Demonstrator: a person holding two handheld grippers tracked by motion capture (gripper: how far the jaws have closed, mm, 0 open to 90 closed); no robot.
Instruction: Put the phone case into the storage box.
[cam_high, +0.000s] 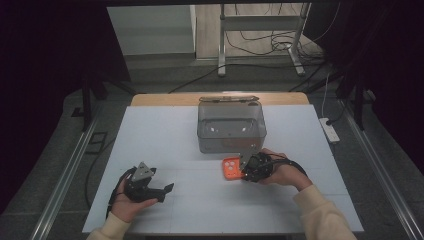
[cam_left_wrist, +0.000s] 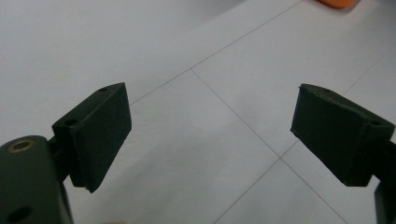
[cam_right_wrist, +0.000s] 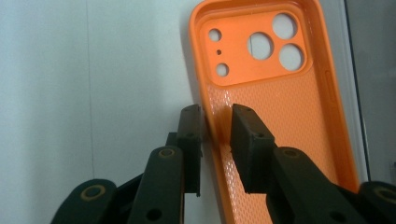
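An orange phone case (cam_high: 230, 169) lies inside-up on the white table (cam_high: 165, 135), just in front of a clear bin. In the right gripper view the case (cam_right_wrist: 285, 116) shows its camera cut-outs at the top. My right gripper (cam_right_wrist: 215, 116) straddles the case's left side wall, one jaw outside against the rim and one inside above the dotted floor, with a small gap left at the inner pad. In the high view the right gripper (cam_high: 245, 170) sits at the case's right end. My left gripper (cam_high: 166, 192) rests low at the front left, jaws wide apart (cam_left_wrist: 210, 121) over bare table.
A clear grey plastic bin (cam_high: 231, 129) with a latch on its far rim stands behind the case at the table's middle back. A white power strip (cam_high: 330, 131) lies off the right edge. A metal stand (cam_high: 260, 35) and cables are on the floor beyond.
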